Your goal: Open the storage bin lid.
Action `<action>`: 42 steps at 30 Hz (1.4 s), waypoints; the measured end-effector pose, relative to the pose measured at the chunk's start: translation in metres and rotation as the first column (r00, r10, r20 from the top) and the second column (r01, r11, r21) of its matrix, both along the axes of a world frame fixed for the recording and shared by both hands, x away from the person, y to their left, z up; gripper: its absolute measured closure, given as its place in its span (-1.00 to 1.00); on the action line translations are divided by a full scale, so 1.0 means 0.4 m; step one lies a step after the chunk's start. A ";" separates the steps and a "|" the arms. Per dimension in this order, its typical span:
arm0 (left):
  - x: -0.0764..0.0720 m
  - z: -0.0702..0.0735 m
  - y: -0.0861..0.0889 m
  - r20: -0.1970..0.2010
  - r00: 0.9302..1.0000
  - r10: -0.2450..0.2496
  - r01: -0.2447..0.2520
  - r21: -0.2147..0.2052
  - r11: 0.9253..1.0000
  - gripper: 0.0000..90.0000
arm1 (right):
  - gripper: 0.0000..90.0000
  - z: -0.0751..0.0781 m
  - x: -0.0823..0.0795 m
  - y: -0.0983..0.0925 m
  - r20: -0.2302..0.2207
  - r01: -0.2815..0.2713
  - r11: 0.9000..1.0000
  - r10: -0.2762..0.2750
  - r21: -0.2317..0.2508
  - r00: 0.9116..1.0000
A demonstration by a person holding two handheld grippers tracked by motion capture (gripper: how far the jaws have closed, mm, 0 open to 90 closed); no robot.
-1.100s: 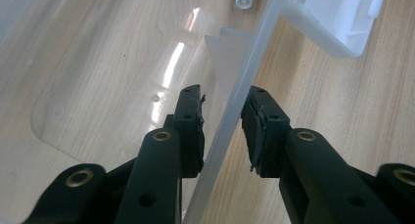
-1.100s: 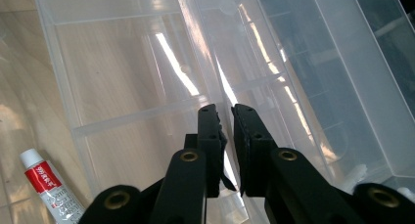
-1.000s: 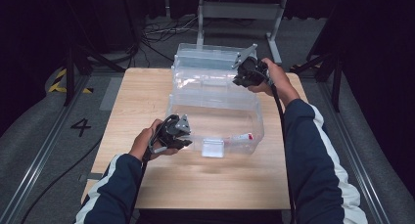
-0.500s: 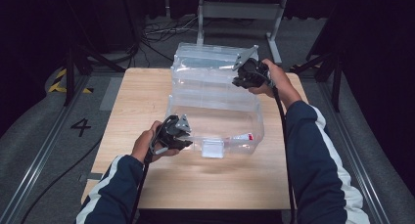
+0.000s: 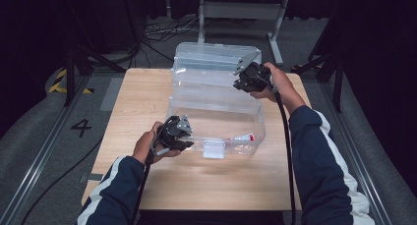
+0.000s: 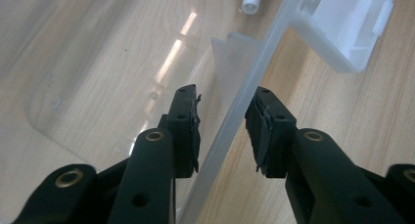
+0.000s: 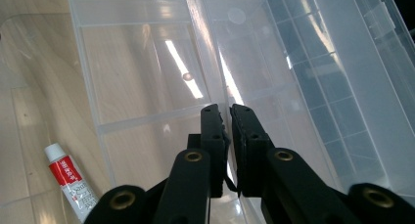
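Straddling the clear box (image 5: 216,122) front wall, left gripper (image 6: 222,131) stands apart, so right gripper (image 7: 227,136), pinching the lid (image 7: 303,62), could drag it.

A black numeral "4" (image 5: 81,127) stands on the grey floor, well to the left of the left gripper (image 5: 183,136). In the right gripper view a small tube (image 7: 69,181), lying lower left of the right gripper (image 7: 228,117), carries a red label with white characters too small to read.
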State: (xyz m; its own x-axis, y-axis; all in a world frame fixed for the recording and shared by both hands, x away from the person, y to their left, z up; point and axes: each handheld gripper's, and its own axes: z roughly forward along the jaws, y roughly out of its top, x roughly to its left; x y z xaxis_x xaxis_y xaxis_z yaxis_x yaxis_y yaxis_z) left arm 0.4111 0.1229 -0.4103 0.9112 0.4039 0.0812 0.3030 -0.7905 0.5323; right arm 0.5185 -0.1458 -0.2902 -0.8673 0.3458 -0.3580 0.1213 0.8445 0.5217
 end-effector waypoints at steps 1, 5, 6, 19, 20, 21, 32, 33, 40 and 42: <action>0.000 0.000 0.000 0.004 1.000 -0.001 0.001 0.001 1.000 0.47 | 0.89 0.000 -0.002 -0.001 -0.002 -0.001 1.000 0.001 0.002 1.000; -0.001 0.000 0.000 0.007 1.000 -0.002 0.002 0.003 1.000 0.46 | 0.89 0.003 -0.013 -0.001 -0.005 -0.012 1.000 0.012 0.008 1.000; -0.001 0.000 0.000 0.007 1.000 0.001 -0.001 0.002 1.000 0.46 | 0.89 0.003 -0.013 -0.001 -0.005 -0.012 1.000 0.012 0.008 1.000; -0.004 -0.003 -0.004 0.026 1.000 0.008 -0.009 0.004 1.000 0.42 | 0.89 0.002 -0.054 -0.005 0.011 -0.036 0.999 0.036 0.014 0.999; -0.004 -0.003 -0.004 0.027 1.000 0.009 -0.010 0.005 1.000 0.41 | 0.89 0.002 -0.058 -0.005 0.010 -0.034 0.999 0.034 0.014 0.999; -0.004 -0.004 -0.005 0.032 0.999 0.010 -0.010 0.005 1.000 0.40 | 0.89 0.000 -0.063 -0.008 0.007 -0.040 0.999 0.039 0.020 0.999; -0.005 -0.004 -0.005 0.038 0.999 0.003 -0.003 0.006 1.000 0.39 | 0.85 -0.009 -0.100 -0.015 0.020 -0.032 0.998 0.031 0.047 0.999; -0.005 -0.004 -0.005 0.038 0.999 0.004 -0.004 0.007 1.000 0.39 | 0.85 -0.009 -0.100 -0.015 0.020 -0.032 0.998 0.031 0.047 0.999; -0.007 -0.004 -0.001 0.026 1.000 0.002 -0.001 -0.013 1.000 0.42 | 0.81 -0.023 -0.122 -0.034 0.019 -0.026 0.993 0.024 0.112 1.000; -0.007 -0.004 0.000 0.022 1.000 -0.001 0.002 -0.023 1.000 0.45 | 0.81 -0.026 -0.124 -0.038 0.016 -0.032 0.992 0.030 0.126 0.999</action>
